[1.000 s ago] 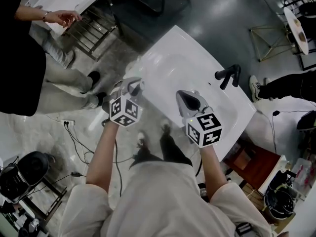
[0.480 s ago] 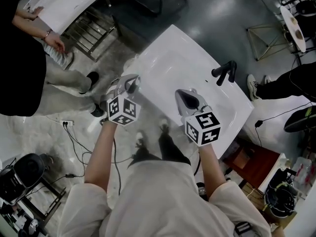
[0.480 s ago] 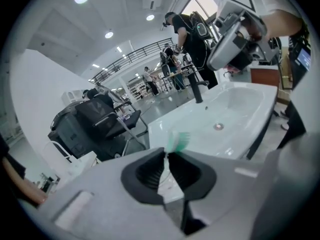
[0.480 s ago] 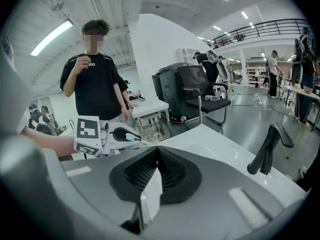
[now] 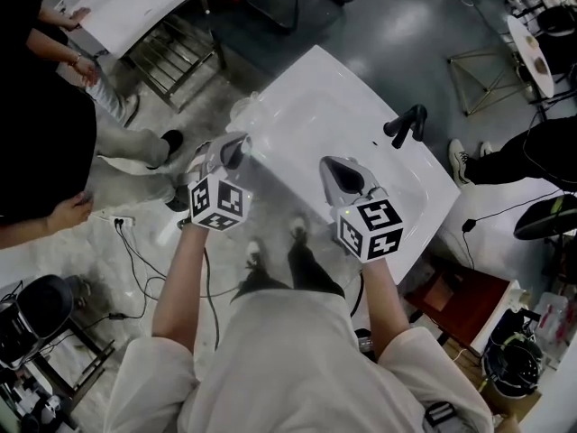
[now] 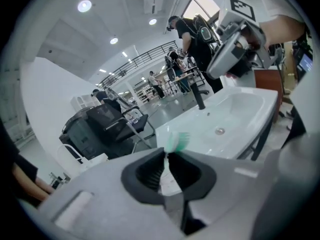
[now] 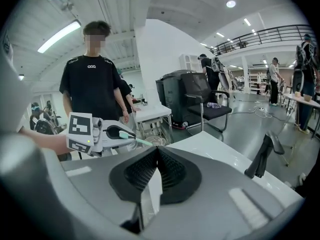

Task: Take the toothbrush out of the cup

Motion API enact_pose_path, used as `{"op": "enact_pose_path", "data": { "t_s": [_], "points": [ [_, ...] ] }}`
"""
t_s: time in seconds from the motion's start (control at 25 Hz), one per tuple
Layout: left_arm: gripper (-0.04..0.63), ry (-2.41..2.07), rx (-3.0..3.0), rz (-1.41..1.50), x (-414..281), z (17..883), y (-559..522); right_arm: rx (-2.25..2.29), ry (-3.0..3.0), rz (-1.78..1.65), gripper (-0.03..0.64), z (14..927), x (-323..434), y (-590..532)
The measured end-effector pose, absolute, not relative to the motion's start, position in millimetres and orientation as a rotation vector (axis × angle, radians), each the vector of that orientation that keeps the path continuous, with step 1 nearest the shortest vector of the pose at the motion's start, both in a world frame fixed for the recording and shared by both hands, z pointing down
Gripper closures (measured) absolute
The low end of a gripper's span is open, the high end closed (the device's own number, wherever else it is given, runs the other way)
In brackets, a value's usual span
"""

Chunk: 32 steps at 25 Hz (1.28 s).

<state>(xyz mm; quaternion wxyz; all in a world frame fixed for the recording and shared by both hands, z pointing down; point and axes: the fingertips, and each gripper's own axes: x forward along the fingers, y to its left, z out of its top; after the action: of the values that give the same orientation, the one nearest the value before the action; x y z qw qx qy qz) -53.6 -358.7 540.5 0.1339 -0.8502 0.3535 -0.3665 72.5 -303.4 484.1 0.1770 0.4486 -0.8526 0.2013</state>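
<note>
The left hand-held gripper (image 6: 166, 160), its jaws just closed, clamps a pale-necked, green-bristled toothbrush (image 6: 177, 140); the right hand-held gripper (image 7: 157, 159) sits pressed together, empty.

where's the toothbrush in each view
Head view: at the left gripper's tip, too small to make out.
Left gripper view: the toothbrush sits centre, between the jaws, green bristles poking out.
Right gripper view: left of centre, sticking out of the left gripper.
Shared landmark: the black tap.

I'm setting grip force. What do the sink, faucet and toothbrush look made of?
Sink: glossy white, likely ceramic; it shows light reflections. Faucet: matte black, probably coated metal. Toothbrush: seemingly plastic, with fine green bristles at its head.
</note>
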Motion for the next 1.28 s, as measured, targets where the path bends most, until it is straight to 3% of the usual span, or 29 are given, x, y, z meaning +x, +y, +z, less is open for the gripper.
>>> {"op": "enact_pose_path", "data": {
  "t_s": [1.28],
  "points": [
    [0.568, 1.367, -2.571, -0.587, -141, 371, -207, 1.248, -2.54, 0.245, 0.611, 380, 8, -200]
  ]
}}
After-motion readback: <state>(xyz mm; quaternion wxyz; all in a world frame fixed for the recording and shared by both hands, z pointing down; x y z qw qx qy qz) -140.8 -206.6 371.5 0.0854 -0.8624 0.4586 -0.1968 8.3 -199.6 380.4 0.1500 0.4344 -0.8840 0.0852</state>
